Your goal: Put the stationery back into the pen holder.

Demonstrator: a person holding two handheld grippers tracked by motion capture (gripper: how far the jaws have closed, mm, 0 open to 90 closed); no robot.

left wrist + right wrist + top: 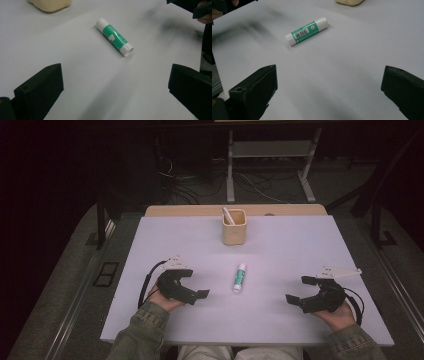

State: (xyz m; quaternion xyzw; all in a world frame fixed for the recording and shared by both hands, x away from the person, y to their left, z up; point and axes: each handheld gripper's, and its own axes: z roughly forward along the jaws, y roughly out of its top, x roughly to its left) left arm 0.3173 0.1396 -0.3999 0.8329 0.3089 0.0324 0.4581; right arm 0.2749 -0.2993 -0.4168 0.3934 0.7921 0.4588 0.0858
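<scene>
In the middle of the pale surface (300,250) I see a glue stick (239,277) lying on its side, white with a green label, its length running roughly toward and away from me. It sits between my two tools, touching neither. My left hand-held gripper (197,287) rests low over the surface to the left of the stick, near it, with its jaws spread wide and nothing between them; in the left gripper view the glue stick (114,37) lies ahead of the jaws, angled across the frame with its white cap end farther off. My right hand-held gripper (300,290) sits to the right, farther from the stick than the left one, jaws likewise spread and empty; in the right gripper view the glue stick (306,31) shows its barcode side, lying ahead and a little left of centre. Beyond the stick, toward the far edge of the surface, stands a beige square cup (234,226), upright, with a slim whitish stick-like item (227,215) leaning inside it; I cannot tell what that item is. The cup is well apart from the glue stick. My green sleeves (142,332) come in from the near edge.
</scene>
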